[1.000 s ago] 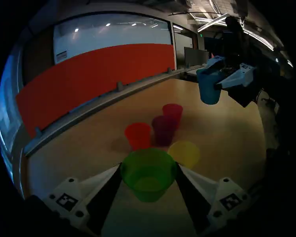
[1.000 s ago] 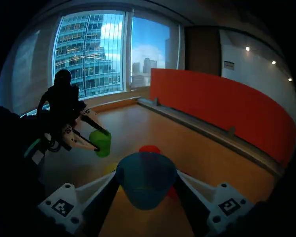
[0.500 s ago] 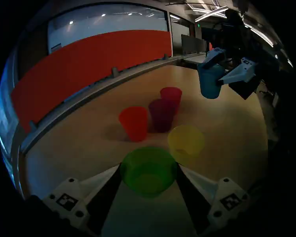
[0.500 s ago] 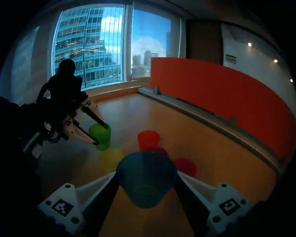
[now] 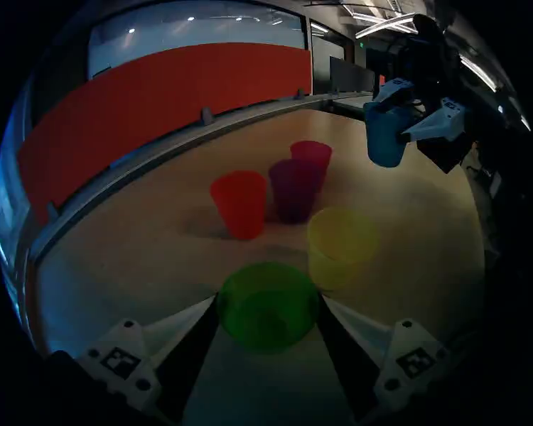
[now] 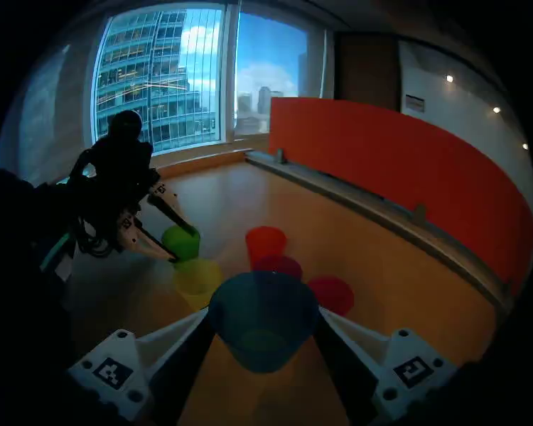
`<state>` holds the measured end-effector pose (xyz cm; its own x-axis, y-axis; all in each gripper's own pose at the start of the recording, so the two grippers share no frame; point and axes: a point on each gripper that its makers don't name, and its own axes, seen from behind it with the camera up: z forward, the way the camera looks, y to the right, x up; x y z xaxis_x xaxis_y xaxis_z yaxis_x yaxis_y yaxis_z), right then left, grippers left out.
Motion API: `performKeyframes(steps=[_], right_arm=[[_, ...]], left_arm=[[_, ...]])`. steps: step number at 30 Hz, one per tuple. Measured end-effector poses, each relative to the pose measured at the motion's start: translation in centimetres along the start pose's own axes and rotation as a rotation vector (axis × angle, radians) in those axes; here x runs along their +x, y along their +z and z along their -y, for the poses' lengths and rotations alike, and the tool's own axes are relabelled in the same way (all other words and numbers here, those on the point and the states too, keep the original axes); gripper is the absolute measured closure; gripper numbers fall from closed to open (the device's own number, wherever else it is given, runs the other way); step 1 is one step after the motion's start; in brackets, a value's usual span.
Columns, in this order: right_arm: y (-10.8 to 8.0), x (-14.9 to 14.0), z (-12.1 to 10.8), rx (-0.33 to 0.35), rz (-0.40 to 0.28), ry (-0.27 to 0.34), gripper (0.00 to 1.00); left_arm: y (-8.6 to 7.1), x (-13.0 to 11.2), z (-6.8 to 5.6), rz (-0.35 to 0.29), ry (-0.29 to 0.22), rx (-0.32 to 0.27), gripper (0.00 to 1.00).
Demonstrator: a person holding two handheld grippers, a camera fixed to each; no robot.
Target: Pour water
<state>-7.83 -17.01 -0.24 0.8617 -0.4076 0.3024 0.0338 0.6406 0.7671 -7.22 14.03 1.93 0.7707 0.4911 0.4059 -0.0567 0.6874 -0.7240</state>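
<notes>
green cup (image 5: 266,312) in left gripper (image 5: 266,301), blue cup (image 6: 263,330) apparently in right gripper (image 6: 264,315).

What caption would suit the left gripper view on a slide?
Left gripper holds a green cup; right gripper holds a blue cup beyond.

Green cup (image 5: 268,307), lower centre: translucent plastic, smooth.
Blue cup (image 6: 263,330), lower centre: translucent plastic, smooth.
Yellow cup (image 5: 341,238), orange cup (image 5: 239,204), purple cup (image 5: 295,188), magenta cup (image 5: 311,153), mid-frame: translucent tinted plastic.
Left hand-held gripper fingers (image 5: 156,335): white matt plastic.
Worktop (image 5: 124,248): wood-look, smooth, low sheen.
Partition panel (image 5: 160,85), upper left: matt.
</notes>
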Motion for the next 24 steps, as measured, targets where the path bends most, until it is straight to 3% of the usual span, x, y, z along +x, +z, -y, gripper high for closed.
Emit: performKeyframes(steps=[24], right_arm=[[0.55, -0.17, 0.27, -0.004, 0.013, 0.002, 0.08]], left_arm=[[-0.3, -0.93, -0.13, -0.009, -0.036, -0.031, 0.09]])
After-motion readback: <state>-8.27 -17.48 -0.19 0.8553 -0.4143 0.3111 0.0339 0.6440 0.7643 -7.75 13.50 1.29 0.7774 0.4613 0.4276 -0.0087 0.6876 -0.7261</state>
